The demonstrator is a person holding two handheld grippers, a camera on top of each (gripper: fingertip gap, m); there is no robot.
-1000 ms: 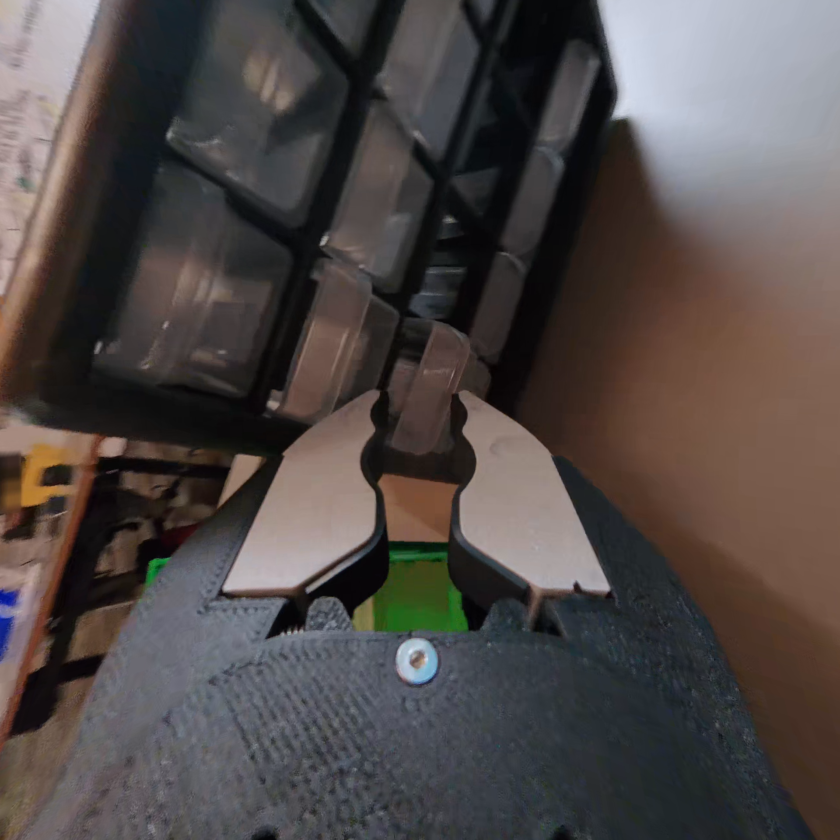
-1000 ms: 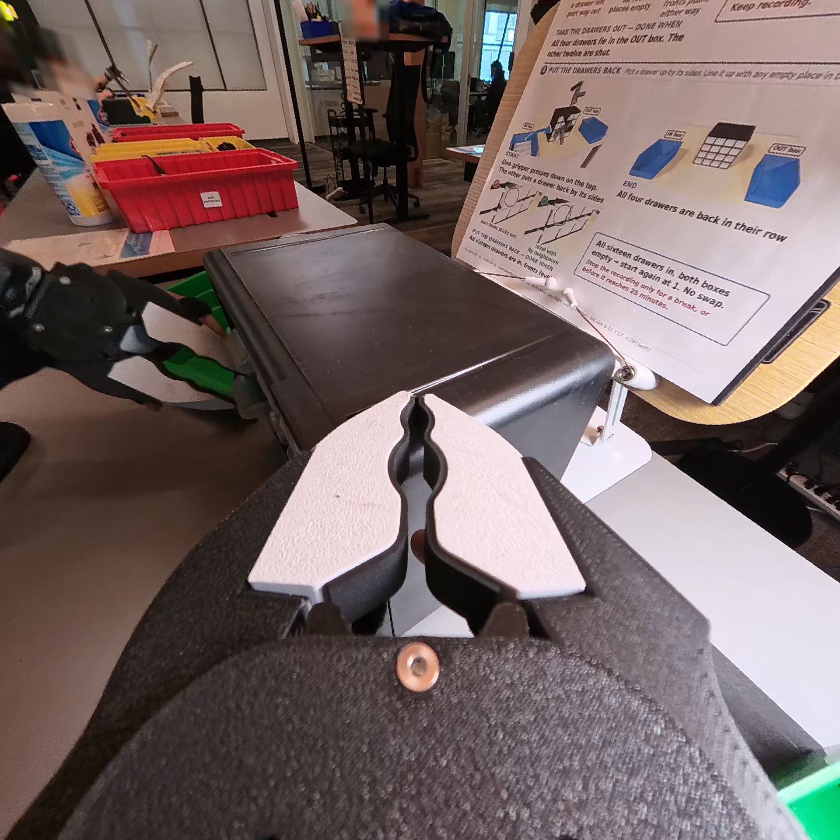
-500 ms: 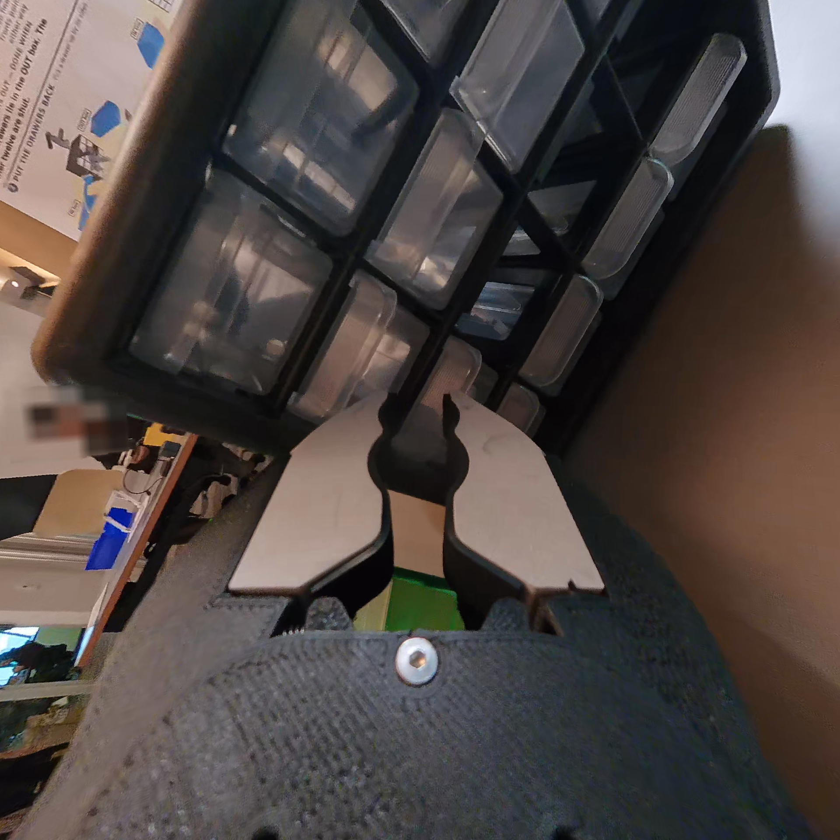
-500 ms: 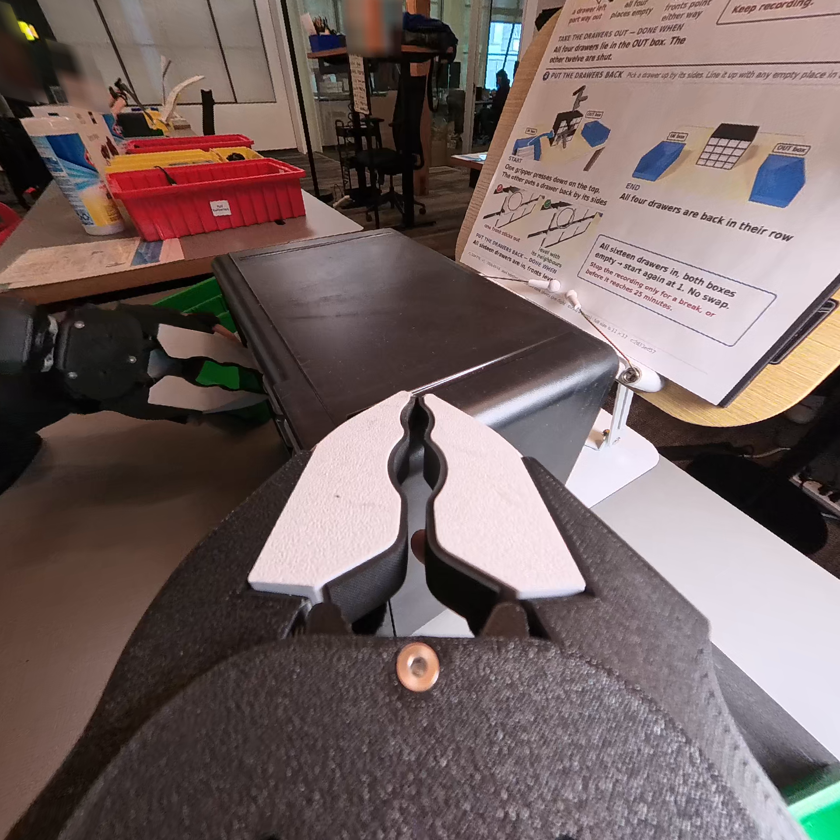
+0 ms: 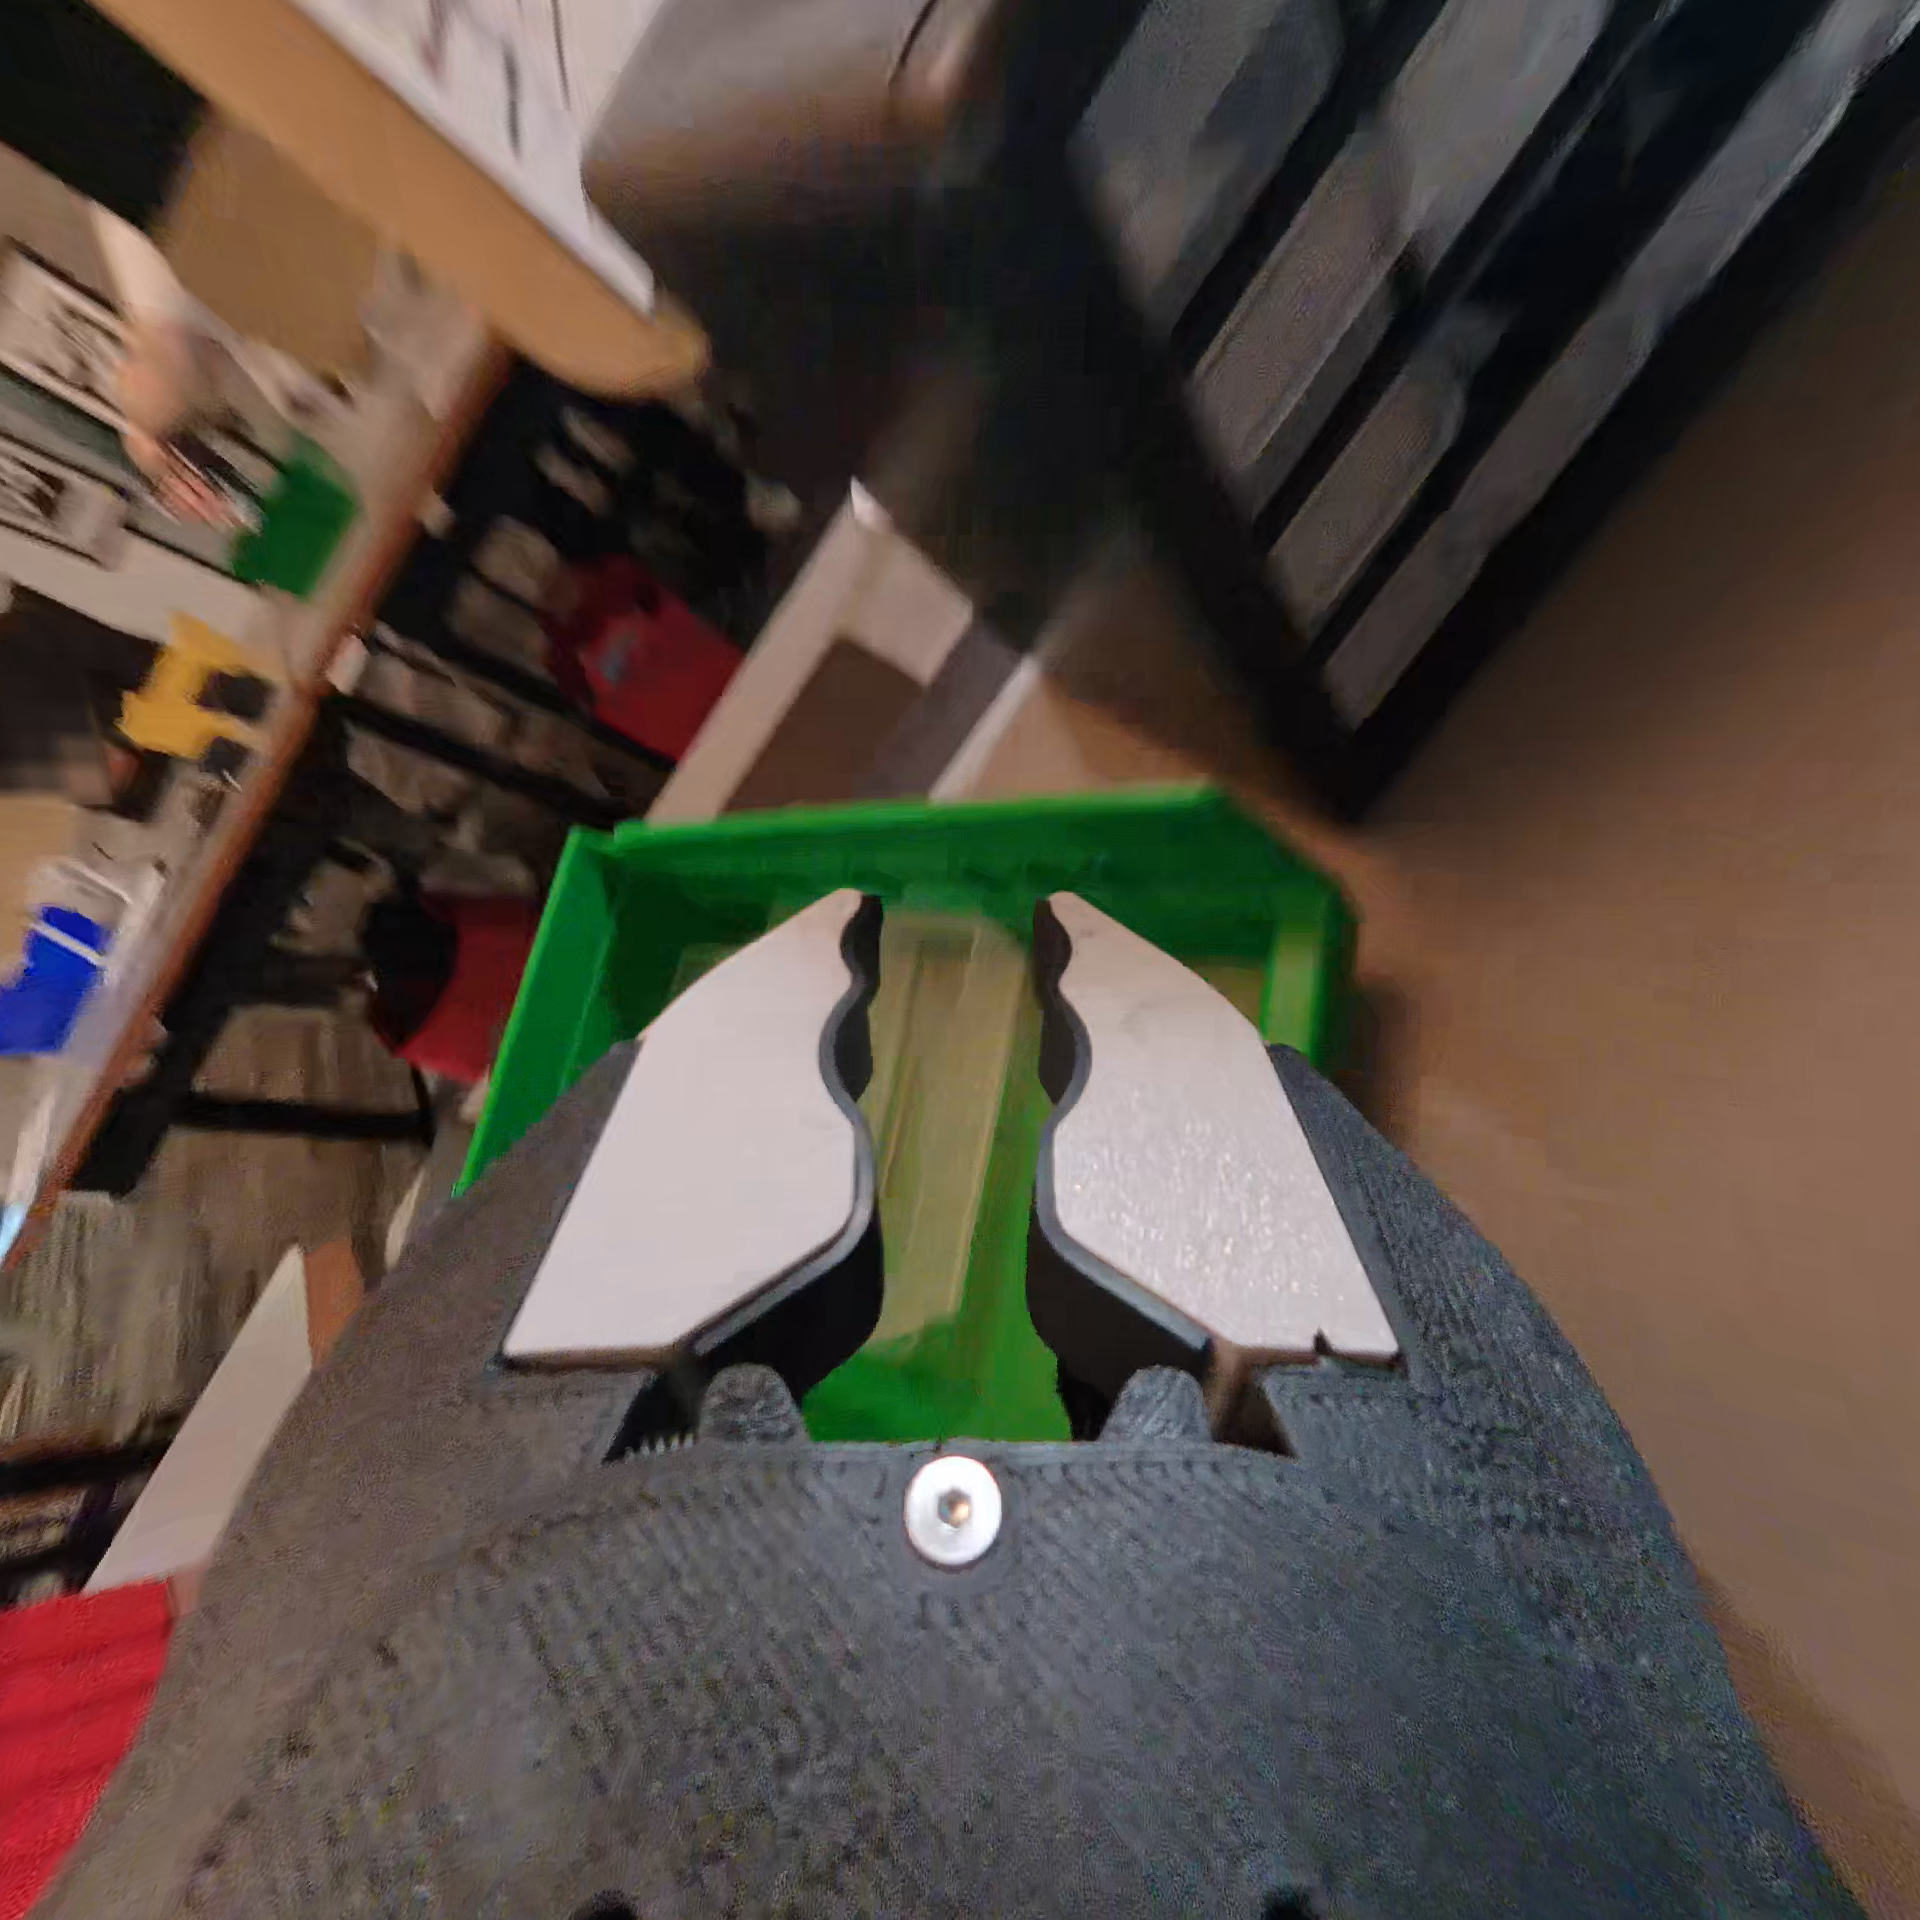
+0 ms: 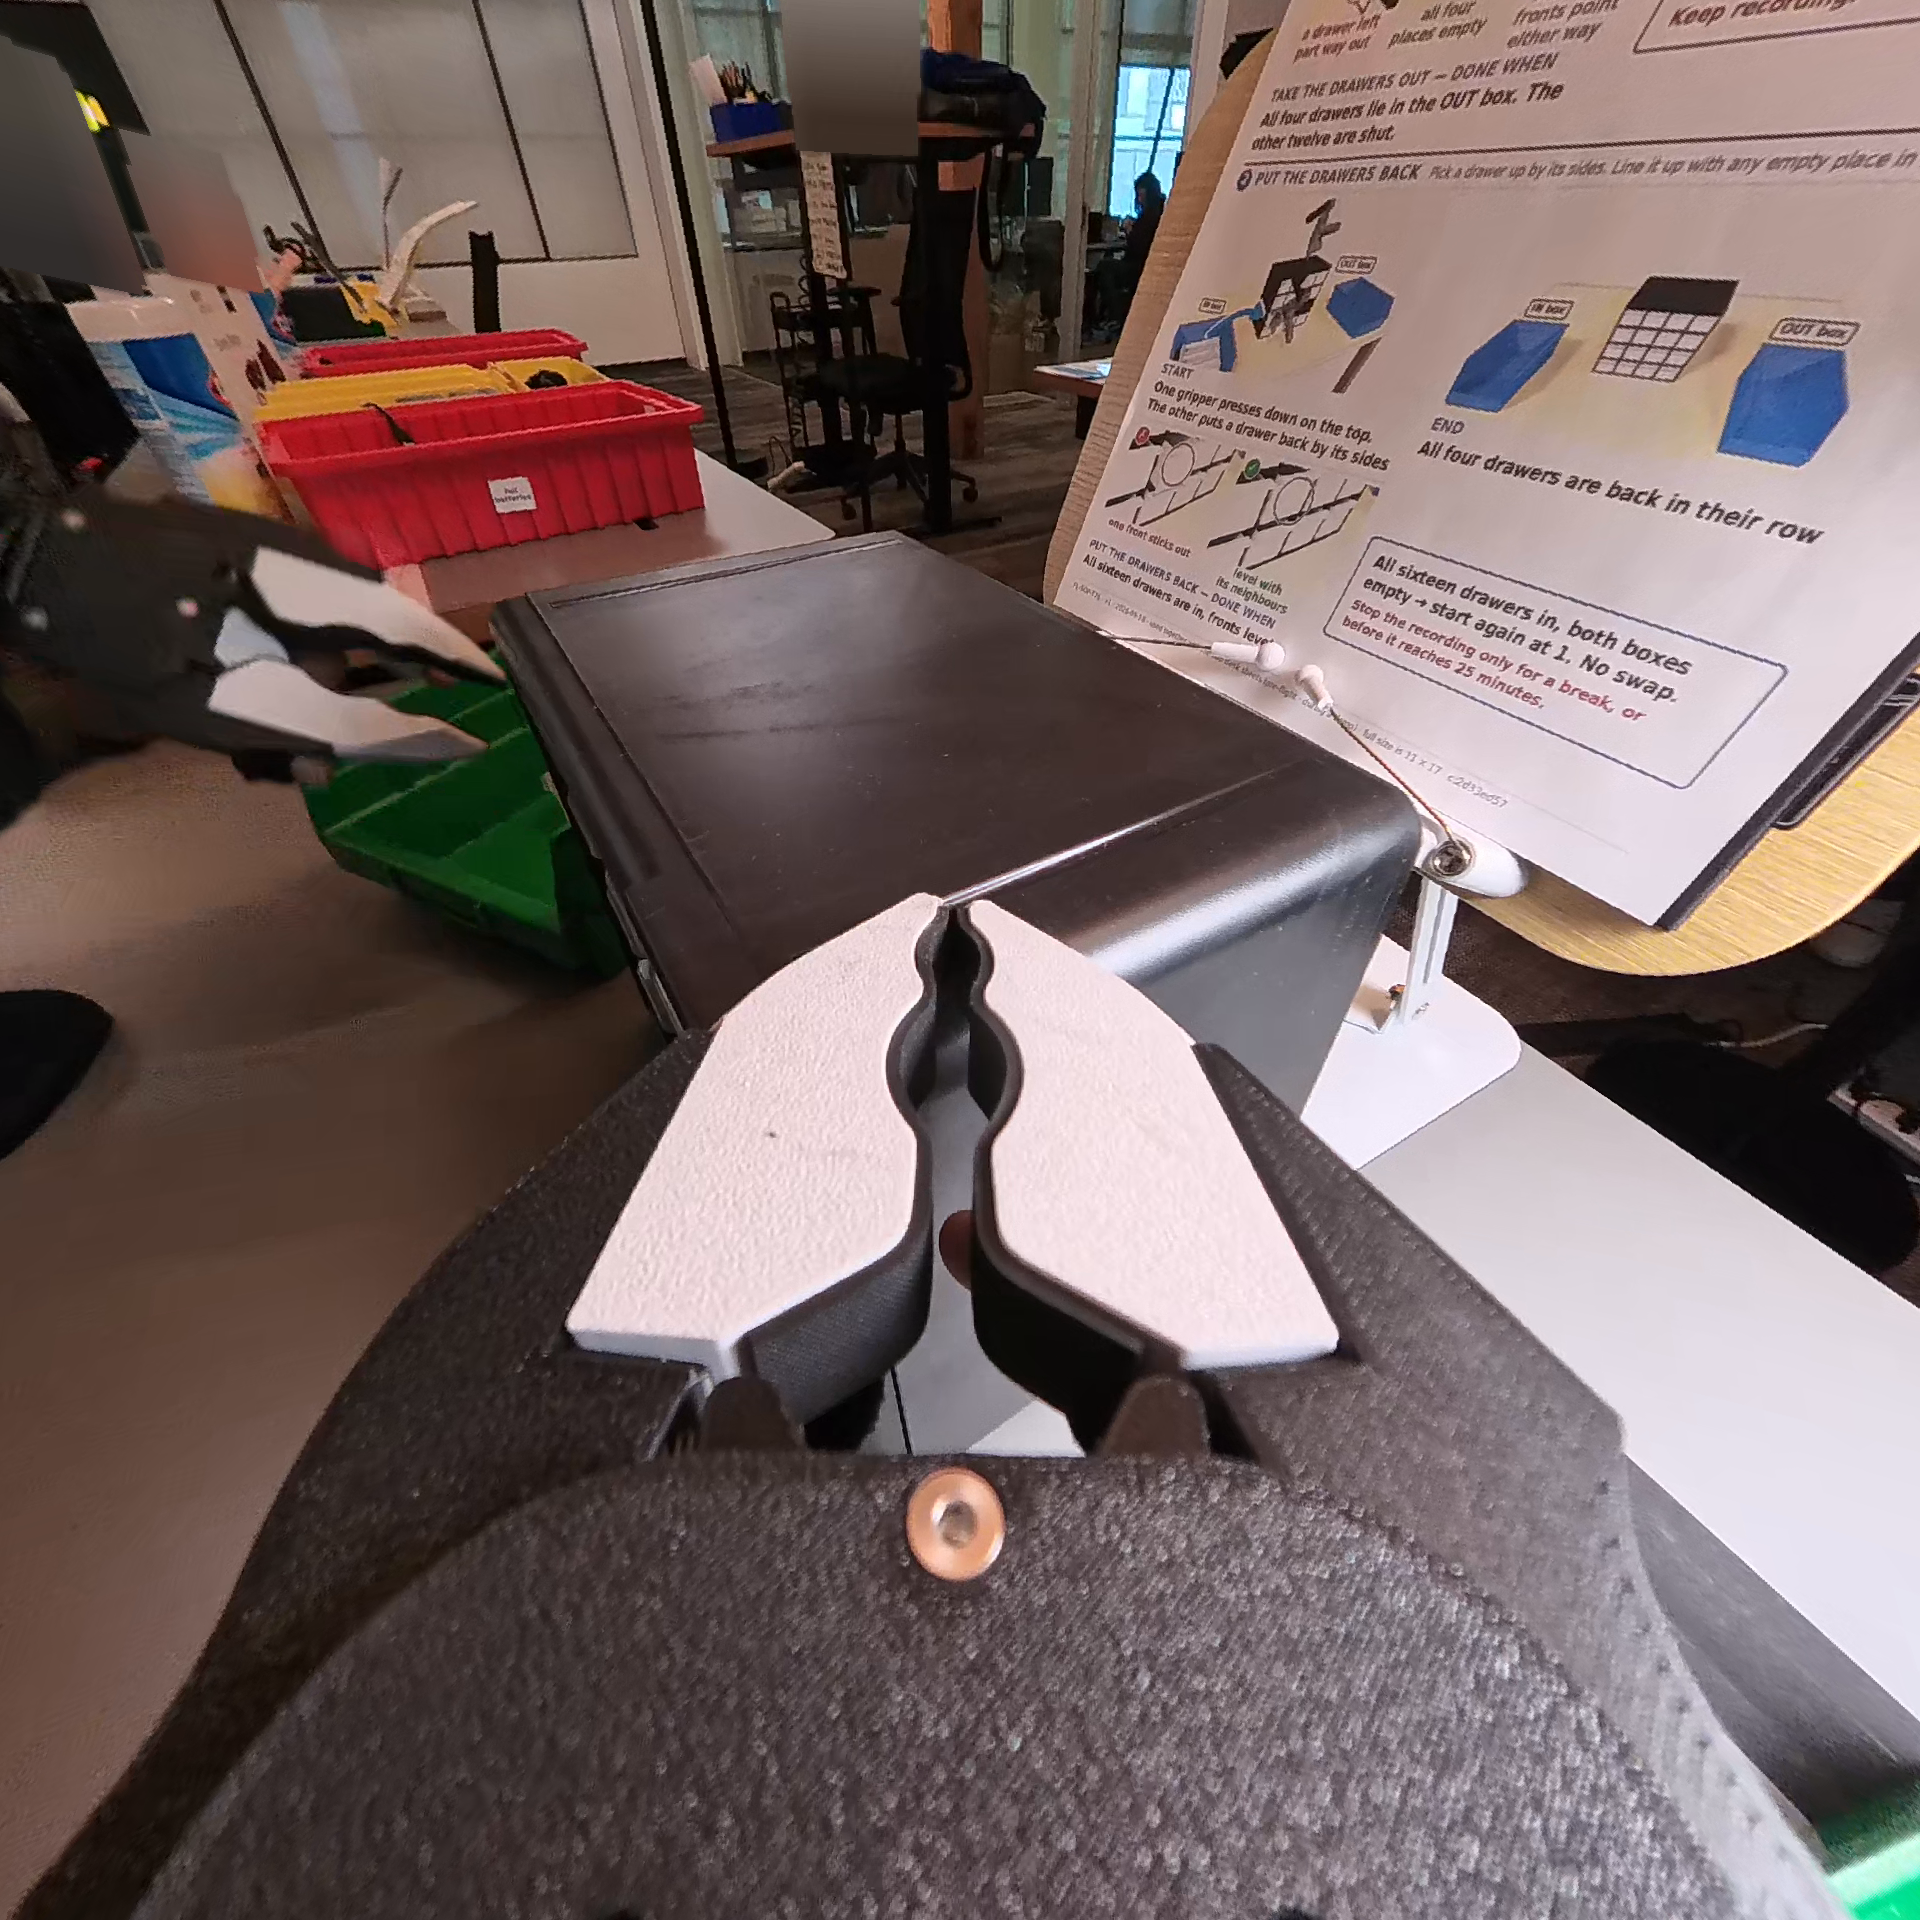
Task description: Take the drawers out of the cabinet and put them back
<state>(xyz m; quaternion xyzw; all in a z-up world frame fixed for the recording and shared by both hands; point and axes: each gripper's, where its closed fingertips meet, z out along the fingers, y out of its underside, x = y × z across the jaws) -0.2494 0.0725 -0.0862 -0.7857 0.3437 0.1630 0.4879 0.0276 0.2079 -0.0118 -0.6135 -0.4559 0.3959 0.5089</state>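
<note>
Left gripper (image 5: 956,914) tilted over the green bin (image 5: 582,997), jaws spread and empty, drawer gone since 1 s ago, right gripper (image 6: 954,914) unmoved, jaws pressed together atop the black cabinet (image 6: 883,717)

The cabinet (image 6: 883,717) stands on the desk (image 6: 260,1195), its drawer front turned to the left in the right wrist view. The bin (image 6: 468,821) sits on the desk just beside the cabinet's front left corner. The left hand-held gripper (image 6: 473,707) hangs above that bin, its fingers spread apart with nothing between them. The right hand-held gripper (image 6: 951,914) rests at the near top edge of the cabinet, fingertips together. An instruction board (image 6: 1507,416) leans on a stand to the right of the cabinet. Beyond the bin, trays (image 6: 488,457) sit on another table behind.
</note>
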